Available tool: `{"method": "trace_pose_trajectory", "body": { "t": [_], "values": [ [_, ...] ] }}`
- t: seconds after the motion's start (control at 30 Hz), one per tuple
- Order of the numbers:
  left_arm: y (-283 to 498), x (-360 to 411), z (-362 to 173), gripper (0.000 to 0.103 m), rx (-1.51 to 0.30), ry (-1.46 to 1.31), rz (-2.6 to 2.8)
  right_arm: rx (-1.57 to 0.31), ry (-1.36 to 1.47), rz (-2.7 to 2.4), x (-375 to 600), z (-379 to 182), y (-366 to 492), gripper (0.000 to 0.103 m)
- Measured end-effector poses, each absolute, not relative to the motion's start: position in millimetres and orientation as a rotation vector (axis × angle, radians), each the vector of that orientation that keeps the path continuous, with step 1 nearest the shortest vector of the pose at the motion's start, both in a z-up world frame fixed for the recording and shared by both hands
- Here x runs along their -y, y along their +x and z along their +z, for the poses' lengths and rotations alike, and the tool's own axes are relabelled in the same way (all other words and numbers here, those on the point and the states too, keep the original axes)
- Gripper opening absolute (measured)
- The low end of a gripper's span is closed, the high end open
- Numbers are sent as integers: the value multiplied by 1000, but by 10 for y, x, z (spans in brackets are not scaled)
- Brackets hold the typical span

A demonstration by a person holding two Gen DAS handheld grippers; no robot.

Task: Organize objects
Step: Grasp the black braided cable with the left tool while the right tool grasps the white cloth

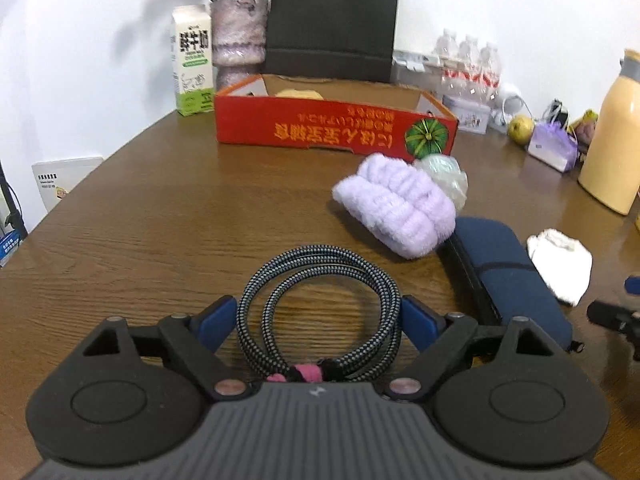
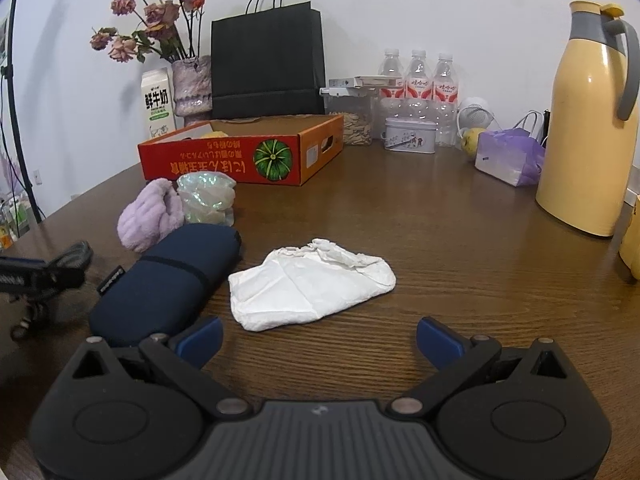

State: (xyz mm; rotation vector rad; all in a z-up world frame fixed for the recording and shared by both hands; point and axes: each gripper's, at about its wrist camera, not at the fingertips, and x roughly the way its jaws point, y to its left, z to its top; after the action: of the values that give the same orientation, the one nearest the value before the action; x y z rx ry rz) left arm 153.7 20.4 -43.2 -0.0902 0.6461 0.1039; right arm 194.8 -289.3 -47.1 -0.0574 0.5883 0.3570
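The left claw [image 1: 318, 318] is wide, with a coiled cable [image 1: 320, 312] lying flat on the table [image 1: 160, 220] between its blue fingers [image 1: 218, 318]. The coil fills almost the whole gap. It is hard to tell if the fingers touch it. A pink tie [image 1: 306, 374] on the cable is partly hidden by the claw's body.

The right claw [image 2: 318, 342] is wide too and holds nothing. Bare table shows between its fingers. Just ahead of it lies a white cloth [image 2: 308, 284]. A dark blue pouch [image 2: 164, 280] lies beside the cloth, near the claw's left finger.

Behind the pouch sit a fluffy purple band [image 1: 396, 208] and a shiny bag [image 2: 206, 198], close together. The bag is right by the red box [image 1: 332, 124]. The box is open on top. Something yellow [image 1: 300, 94] peeks over its edge, too hidden to name.

There is wide open table left of the cable, and more between the cloth and the yellow jug [image 2: 592, 128]. The jug is cut off in the left view. The back edge by the wall is crowded with a black bag [image 2: 266, 64], bottles [image 2: 418, 80], a vase [image 2: 192, 84] and a milk carton [image 1: 192, 60].
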Motion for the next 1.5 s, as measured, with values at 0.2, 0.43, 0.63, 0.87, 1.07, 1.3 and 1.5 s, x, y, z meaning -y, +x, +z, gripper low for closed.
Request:
{"method": "trace_pose_trajectory", "body": {
  "t": [0.2, 0.43, 0.63, 0.87, 1.07, 1.3, 1.5],
  "values": [
    [1458, -312, -322, 88, -609, -99, 130, -589, -139, 351, 2863, -410, 2009, 103],
    [1419, -347, -274, 88, -594, -112, 134, -631, -275, 447, 2772, -226, 2306, 103],
    [1404, -354, -236, 88, -589, -119, 135, -712, -327, 533, 2658, -232, 2652, 103],
    [1397, -367, -204, 88, -587, -122, 132, -818, -265, 641, 2636, -303, 2993, 103],
    [1403, -369, -203, 88, -589, -127, 130, -814, -256, 705, 2630, -355, 2925, 103],
    [1391, -364, -216, 88, -596, -131, 118, -767, -276, 658, 2577, -390, 2787, 103],
    [1377, -387, -220, 88, -594, -139, 117, -735, -258, 633, 2600, -394, 2655, 98]
  ]
}}
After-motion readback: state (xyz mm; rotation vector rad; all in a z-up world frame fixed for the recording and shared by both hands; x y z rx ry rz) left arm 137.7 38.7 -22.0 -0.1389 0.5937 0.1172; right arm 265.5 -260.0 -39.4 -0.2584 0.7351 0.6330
